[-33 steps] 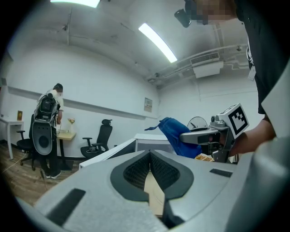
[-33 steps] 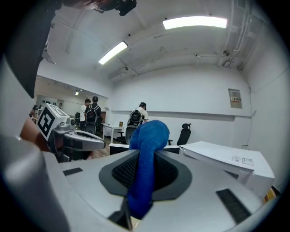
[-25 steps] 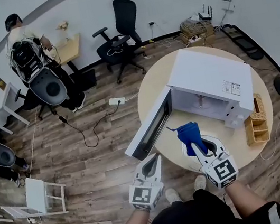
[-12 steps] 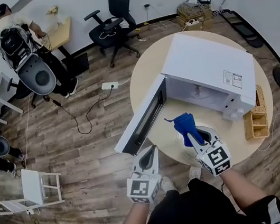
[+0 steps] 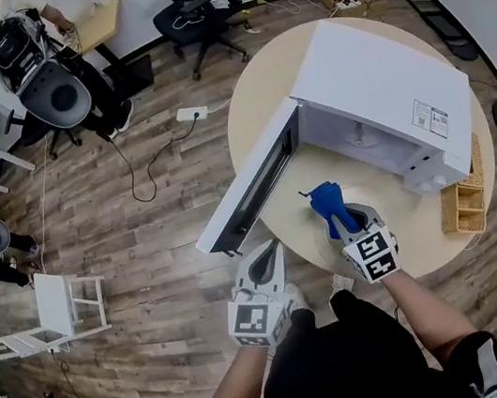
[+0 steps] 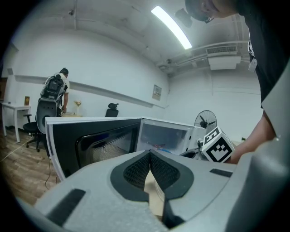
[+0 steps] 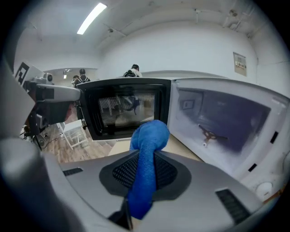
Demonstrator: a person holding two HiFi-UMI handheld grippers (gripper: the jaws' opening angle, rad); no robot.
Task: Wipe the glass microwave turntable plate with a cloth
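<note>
My right gripper (image 5: 346,222) is shut on a rolled blue cloth (image 5: 327,199), which sticks out past the jaws over the round table (image 5: 262,114), in front of the open white microwave (image 5: 382,93). In the right gripper view the cloth (image 7: 146,149) runs up between the pads, with the microwave cavity (image 7: 226,122) and its bare roller hub (image 7: 209,134) beyond. Under that gripper only a faint pale rim of the glass plate (image 5: 327,242) shows. My left gripper (image 5: 266,262) hangs shut and empty off the table's near edge, below the open door (image 5: 252,193).
The microwave door (image 7: 122,106) swings out past the table edge. A wooden organizer (image 5: 463,203) stands at the table's right edge. Office chairs (image 5: 196,7), a small white table (image 5: 58,308), a power strip (image 5: 188,114) and cables stand on the wood floor. A person (image 5: 19,33) is at the back left.
My right gripper has moved forward over the table with the blue cloth, closer to the microwave's open front. The left gripper has stayed about where it was, still shut.
</note>
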